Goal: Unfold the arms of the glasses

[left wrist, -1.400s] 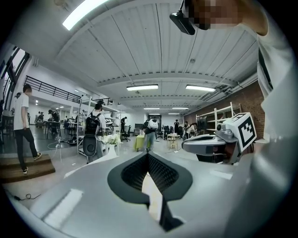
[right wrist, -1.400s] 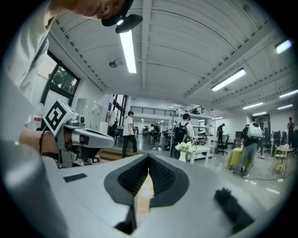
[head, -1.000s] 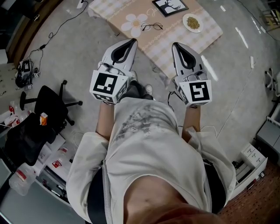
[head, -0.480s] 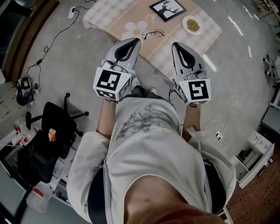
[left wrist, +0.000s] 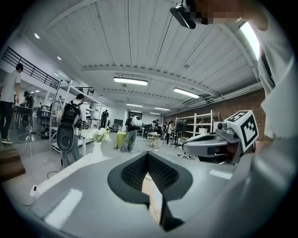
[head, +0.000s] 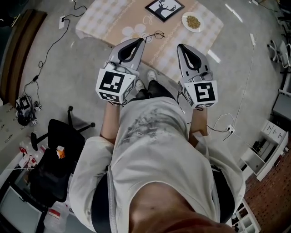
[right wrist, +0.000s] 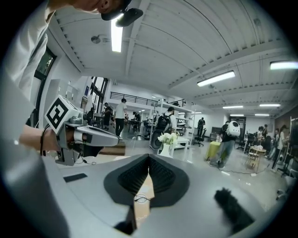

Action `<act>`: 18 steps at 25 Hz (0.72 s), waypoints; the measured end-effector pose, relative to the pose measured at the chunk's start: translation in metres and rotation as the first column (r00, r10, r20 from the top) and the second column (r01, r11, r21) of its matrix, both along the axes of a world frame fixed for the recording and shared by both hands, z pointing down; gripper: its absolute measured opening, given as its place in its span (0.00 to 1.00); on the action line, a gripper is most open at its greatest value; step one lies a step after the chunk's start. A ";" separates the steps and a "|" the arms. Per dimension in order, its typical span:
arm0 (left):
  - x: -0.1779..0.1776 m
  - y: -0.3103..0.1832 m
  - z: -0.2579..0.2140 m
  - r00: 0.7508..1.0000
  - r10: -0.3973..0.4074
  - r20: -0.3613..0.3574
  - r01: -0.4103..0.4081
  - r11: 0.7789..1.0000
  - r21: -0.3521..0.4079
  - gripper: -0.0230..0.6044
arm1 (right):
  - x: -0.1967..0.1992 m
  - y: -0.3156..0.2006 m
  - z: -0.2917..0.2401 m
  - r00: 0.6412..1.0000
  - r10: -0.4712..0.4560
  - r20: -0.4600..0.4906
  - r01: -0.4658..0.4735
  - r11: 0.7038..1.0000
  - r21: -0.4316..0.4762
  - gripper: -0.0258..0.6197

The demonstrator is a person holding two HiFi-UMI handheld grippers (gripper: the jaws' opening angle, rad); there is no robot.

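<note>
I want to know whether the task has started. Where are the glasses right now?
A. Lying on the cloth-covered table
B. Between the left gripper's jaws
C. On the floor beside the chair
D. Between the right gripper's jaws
A: the glasses lie on the table, beyond the left gripper and the right gripper, whose jaws are together with nothing between them.

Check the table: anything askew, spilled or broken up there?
Nothing stands out. The glasses lie on the tablecloth, the framed picture lies flat, and the plate keeps its contents inside its rim, with nothing spilled. The glasses are too small to judge for damage.
</note>
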State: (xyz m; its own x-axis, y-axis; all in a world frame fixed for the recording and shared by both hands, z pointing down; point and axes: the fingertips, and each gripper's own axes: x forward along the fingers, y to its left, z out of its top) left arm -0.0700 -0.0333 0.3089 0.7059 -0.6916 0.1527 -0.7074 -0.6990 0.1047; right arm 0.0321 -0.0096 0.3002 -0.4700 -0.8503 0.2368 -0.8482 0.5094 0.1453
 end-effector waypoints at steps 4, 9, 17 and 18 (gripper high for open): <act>0.005 -0.016 0.008 1.000 0.011 0.010 -0.011 1.000 -0.013 0.05 | 0.003 -0.016 0.008 1.000 0.006 0.007 -0.006 1.000 -0.010 0.07; 0.011 -0.039 0.016 0.999 0.023 0.030 -0.022 1.000 -0.017 0.05 | 0.003 -0.042 0.018 1.000 -0.010 0.012 0.010 1.000 -0.022 0.07; 0.023 -0.074 0.027 0.999 0.041 0.036 -0.039 0.999 -0.037 0.05 | 0.008 -0.082 0.021 1.000 -0.028 -0.009 0.028 0.999 -0.033 0.07; 0.025 -0.077 0.028 0.998 0.046 0.038 -0.045 0.998 -0.039 0.05 | 0.008 -0.085 0.023 1.000 -0.029 -0.008 0.029 0.999 -0.037 0.07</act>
